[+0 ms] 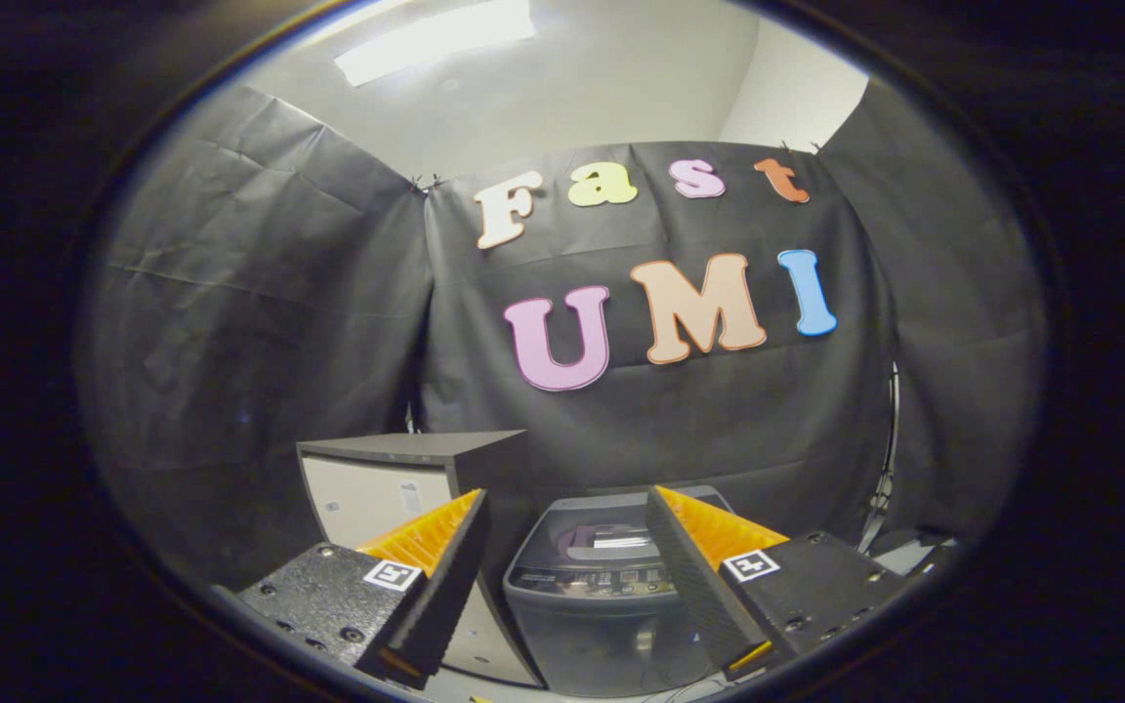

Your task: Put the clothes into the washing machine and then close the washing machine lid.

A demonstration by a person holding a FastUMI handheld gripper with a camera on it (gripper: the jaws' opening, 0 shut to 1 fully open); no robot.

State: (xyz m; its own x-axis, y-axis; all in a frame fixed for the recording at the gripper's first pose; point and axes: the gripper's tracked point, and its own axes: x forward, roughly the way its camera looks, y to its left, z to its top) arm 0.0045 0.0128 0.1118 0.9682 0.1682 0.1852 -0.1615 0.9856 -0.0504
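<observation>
A grey top-loading washing machine [602,596] stands just ahead of my fingers, seen between them. Its glass lid [611,537] lies flat and shut, reflecting the wall. A control strip runs along its front edge. My gripper [567,508] is open, its two fingers wide apart with nothing between them, held above and in front of the machine. I see no clothes here.
A dark-topped box-like cabinet [396,478] with a pale front stands to the left of the washing machine, behind my left finger. Black cloth walls close in behind and on both sides. A stand or cable [885,488] runs up at the right.
</observation>
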